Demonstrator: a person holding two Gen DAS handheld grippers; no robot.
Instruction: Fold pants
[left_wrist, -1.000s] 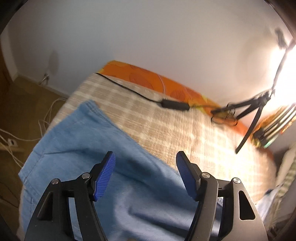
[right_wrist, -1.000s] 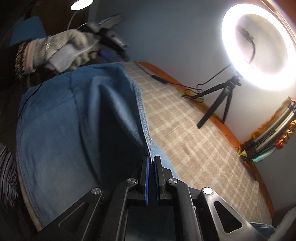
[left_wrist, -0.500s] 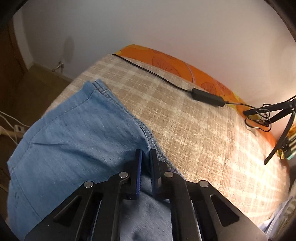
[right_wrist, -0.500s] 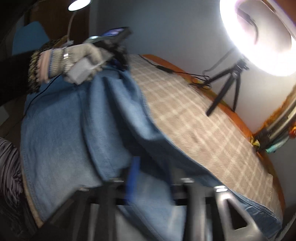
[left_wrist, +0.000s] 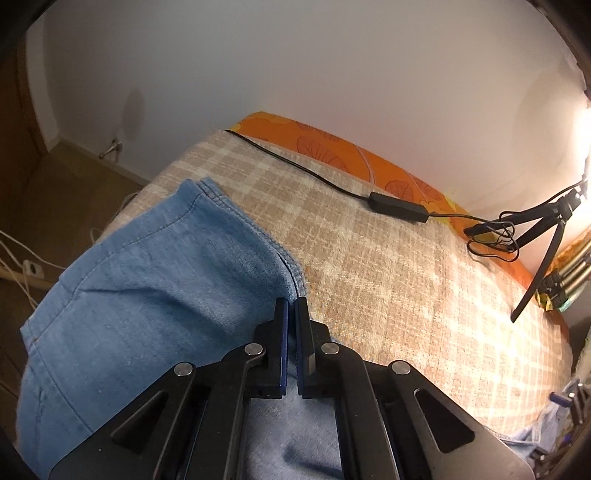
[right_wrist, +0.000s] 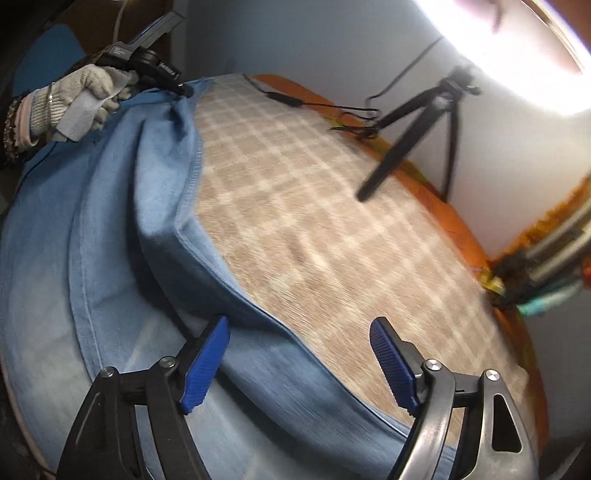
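- left claw (left_wrist: 291, 317) clamped tight on the stitched edge of the blue pants (left_wrist: 147, 288)
- pants sprawl toward 8 o'clock over the checked bed cover (left_wrist: 388, 258)
- black cable (left_wrist: 303, 170) trails at 12

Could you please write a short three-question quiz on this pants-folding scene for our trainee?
1. True or false: the left gripper is shut on the seamed edge of the pants.
2. Which best describes the right gripper? A) shut on the pants B) open above the pants, holding nothing C) clamped on the tripod
3. Fill in: the pants lie on a checked ______.

Key
1. True: its jaws are pinched together on the denim seam.
2. B: its jaws have just been opening, and the fabric lies below them, not gripped.
3. Blanket: beige checked, covering the bed, with a black cable across its far side.
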